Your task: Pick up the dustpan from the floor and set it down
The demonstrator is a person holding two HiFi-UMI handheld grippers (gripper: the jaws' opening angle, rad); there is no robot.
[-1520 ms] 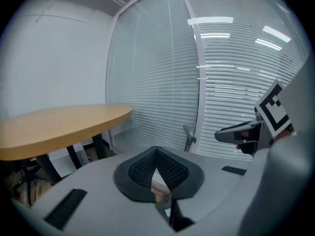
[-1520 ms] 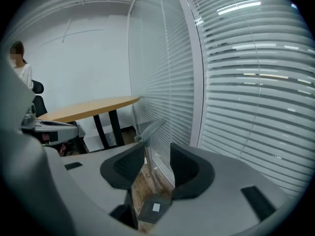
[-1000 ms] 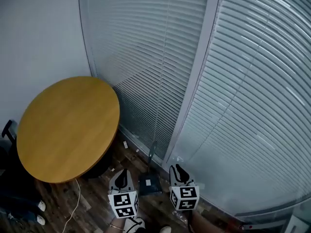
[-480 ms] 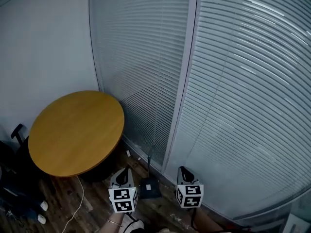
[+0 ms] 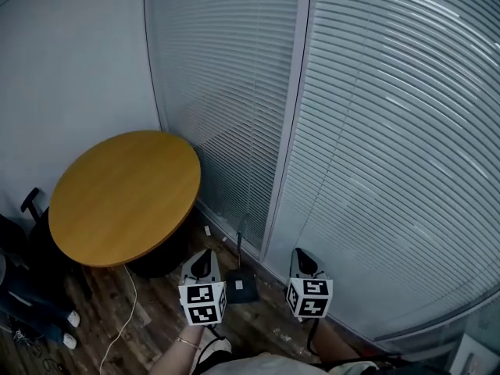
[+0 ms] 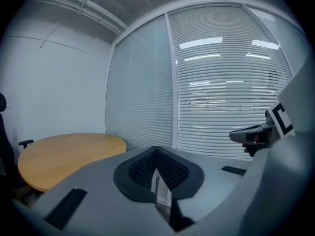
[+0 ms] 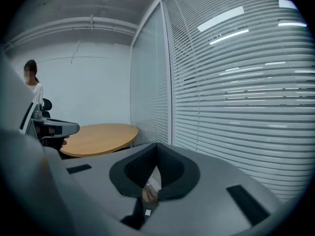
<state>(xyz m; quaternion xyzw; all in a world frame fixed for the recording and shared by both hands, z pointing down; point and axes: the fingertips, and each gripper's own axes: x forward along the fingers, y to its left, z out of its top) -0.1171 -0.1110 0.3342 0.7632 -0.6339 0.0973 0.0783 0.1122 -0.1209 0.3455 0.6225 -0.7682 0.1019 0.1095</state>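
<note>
- Hovering side by side: the left claw [image 5: 203, 258] is pinched right together, holding nothing.
- The right claw [image 5: 302, 256] has just been closing; its jaws meet, nothing between them.
- The dustpan [image 5: 241, 286] sits on the floor [image 5: 156, 319] between both claws, below them, untouched.

smooth wooden table [image 5: 125, 198], matt dustpan [image 5: 241, 286], wood-plank floor [image 5: 156, 319].

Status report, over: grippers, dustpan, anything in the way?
Left gripper shut, empty. Right gripper just closed, empty. Dustpan on floor between them, untouched, by the blinds. Nothing blocking.
</note>
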